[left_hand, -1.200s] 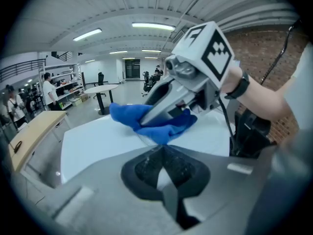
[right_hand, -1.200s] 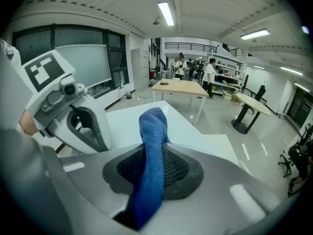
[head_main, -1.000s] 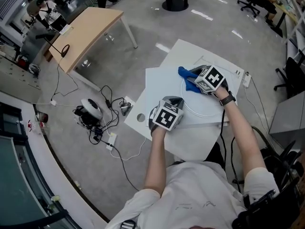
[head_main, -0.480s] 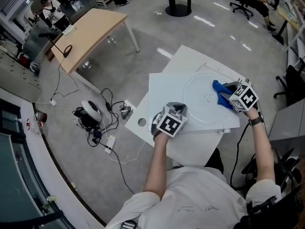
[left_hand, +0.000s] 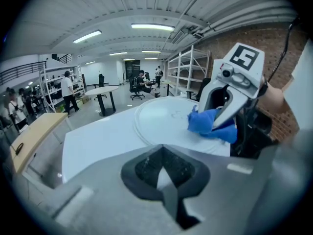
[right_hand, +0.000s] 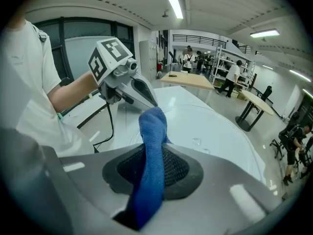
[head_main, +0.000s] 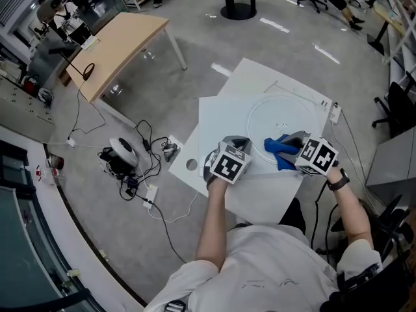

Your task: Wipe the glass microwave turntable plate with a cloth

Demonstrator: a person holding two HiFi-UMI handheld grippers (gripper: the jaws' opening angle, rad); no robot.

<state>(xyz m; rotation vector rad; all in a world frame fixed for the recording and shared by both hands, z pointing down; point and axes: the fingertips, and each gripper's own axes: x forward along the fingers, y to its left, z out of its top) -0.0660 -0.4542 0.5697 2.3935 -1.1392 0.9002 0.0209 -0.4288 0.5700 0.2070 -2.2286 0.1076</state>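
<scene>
Cloth parked on the near rim of the turntable plate

The glass turntable plate (head_main: 286, 117) lies flat on the white table (head_main: 221, 119), toward its right edge. The blue cloth (head_main: 278, 149) sits on the plate's near rim, pinched tight in the right gripper (right_hand: 154, 166). Most of the glass stretches away from that gripper toward the table's far edge (I'd guess the next stroke goes that way). The left gripper (left_hand: 164, 173) has its jaws together on nothing, over the table's near left edge, just beside the plate.

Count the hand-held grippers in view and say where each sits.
2. The left hand-held gripper is at the glass plate's near-left rim; the right hand-held gripper, shut on the blue cloth, is at the plate's near edge. None seems hidden.
</scene>
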